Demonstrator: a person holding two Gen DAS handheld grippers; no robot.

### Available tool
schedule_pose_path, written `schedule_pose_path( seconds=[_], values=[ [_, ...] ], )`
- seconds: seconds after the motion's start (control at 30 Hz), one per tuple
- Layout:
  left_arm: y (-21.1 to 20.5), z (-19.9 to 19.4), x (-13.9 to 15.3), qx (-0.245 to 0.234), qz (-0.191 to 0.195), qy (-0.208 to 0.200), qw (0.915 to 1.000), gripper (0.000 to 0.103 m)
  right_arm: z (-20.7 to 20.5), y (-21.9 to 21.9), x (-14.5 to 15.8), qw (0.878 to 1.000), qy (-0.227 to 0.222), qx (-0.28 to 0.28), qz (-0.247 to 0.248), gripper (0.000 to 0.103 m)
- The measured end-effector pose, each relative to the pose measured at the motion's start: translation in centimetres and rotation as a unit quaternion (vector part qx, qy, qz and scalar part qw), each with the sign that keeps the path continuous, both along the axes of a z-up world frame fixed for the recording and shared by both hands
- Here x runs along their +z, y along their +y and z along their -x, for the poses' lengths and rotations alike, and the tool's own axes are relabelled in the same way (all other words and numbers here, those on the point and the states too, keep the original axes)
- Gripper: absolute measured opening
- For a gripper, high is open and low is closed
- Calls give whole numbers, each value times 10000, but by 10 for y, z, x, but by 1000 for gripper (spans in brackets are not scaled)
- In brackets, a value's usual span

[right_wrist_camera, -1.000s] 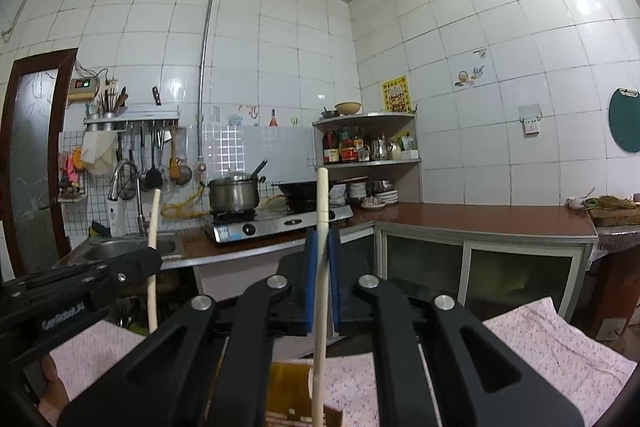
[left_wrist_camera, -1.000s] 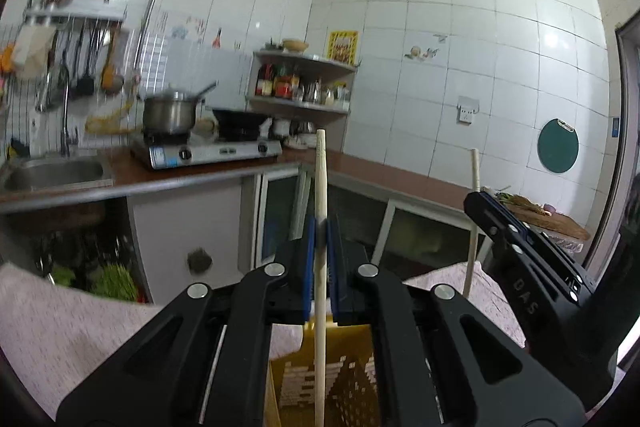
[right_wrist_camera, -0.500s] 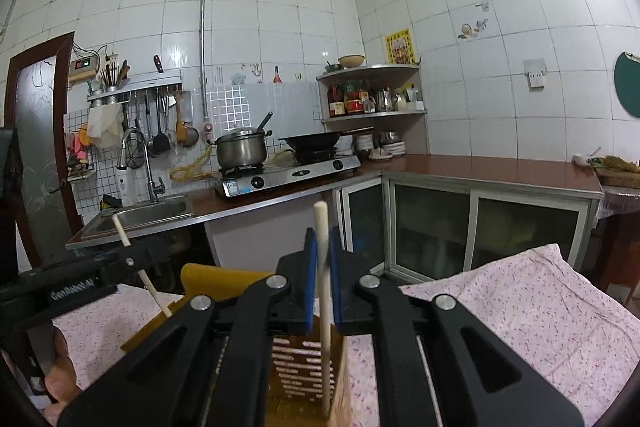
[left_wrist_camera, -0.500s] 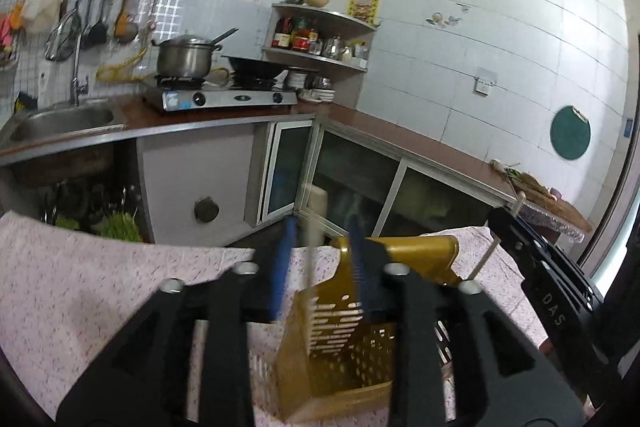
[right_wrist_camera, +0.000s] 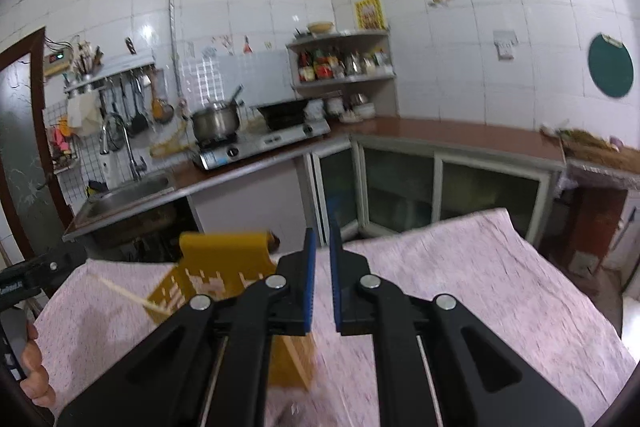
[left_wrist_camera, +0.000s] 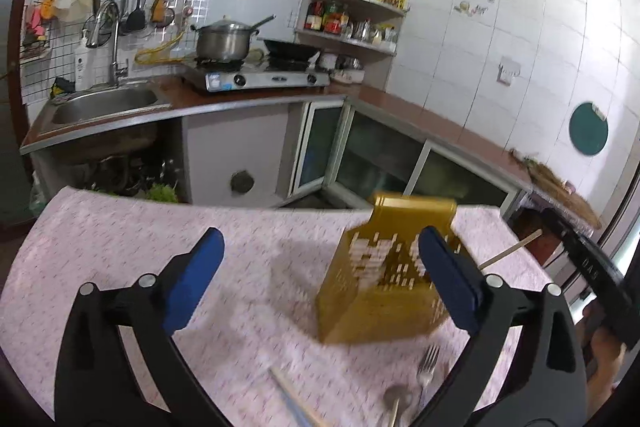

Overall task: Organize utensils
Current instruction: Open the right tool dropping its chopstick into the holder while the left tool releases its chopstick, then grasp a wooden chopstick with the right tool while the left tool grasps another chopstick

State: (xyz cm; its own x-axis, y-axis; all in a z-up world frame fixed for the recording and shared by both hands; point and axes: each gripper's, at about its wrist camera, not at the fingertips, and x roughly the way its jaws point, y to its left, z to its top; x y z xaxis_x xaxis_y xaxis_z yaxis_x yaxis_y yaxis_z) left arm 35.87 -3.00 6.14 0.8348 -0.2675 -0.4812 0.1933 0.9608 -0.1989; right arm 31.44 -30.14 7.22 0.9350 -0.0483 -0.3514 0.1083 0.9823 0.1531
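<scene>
A yellow slotted utensil holder [left_wrist_camera: 384, 279] [right_wrist_camera: 224, 259] stands on the pink-clothed table [left_wrist_camera: 120, 227]. My left gripper [left_wrist_camera: 320, 235] is opening wide with nothing between its blue pads; the holder stands just beyond its right finger. A chopstick [left_wrist_camera: 512, 251] leans out of the holder towards my right gripper [left_wrist_camera: 580, 259]. From the right wrist, my right gripper [right_wrist_camera: 322, 231] shows only a thin slit between its pads and no stick in it. Another chopstick [right_wrist_camera: 120, 291] leans out of the holder's left side. A fork [left_wrist_camera: 428, 363], a spoon [left_wrist_camera: 394, 399] and loose chopsticks [left_wrist_camera: 296, 403] lie on the cloth nearby.
Behind the table a kitchen counter [left_wrist_camera: 440, 119] runs along two walls, with a sink [left_wrist_camera: 104, 103] and a stove with a pot [left_wrist_camera: 224, 43]. A hand [right_wrist_camera: 36, 371] holds the left gripper [right_wrist_camera: 36, 271] at the left edge of the right wrist view. Bare cloth [right_wrist_camera: 480, 267] lies to the right.
The left gripper let go of its upright chopstick and spread wide. The chopstick has left the right gripper's pads. Both views tipped down, bringing the holder and table into sight.
</scene>
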Motion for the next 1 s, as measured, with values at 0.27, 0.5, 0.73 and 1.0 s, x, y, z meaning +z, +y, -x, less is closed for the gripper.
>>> schedule_pose_path(
  seconds=[0.27,0.5,0.73,1.0],
  values=[
    [19,41,-22,30,-253,558,9981,98,50,-6,-14,9996,236,-137,-21,66],
    [21,56,-60,217,-441,1149,9922,98,55,-4,-68,9912,1312,-146,-39,66],
    [16,47,-115,245,-549,2138,9750,98,42,-3,-134,9637,2664,-165,-79,65],
    [5,29,-154,205,-568,2907,9549,71,34,2,-162,9448,3263,-121,-264,63]
  ],
)
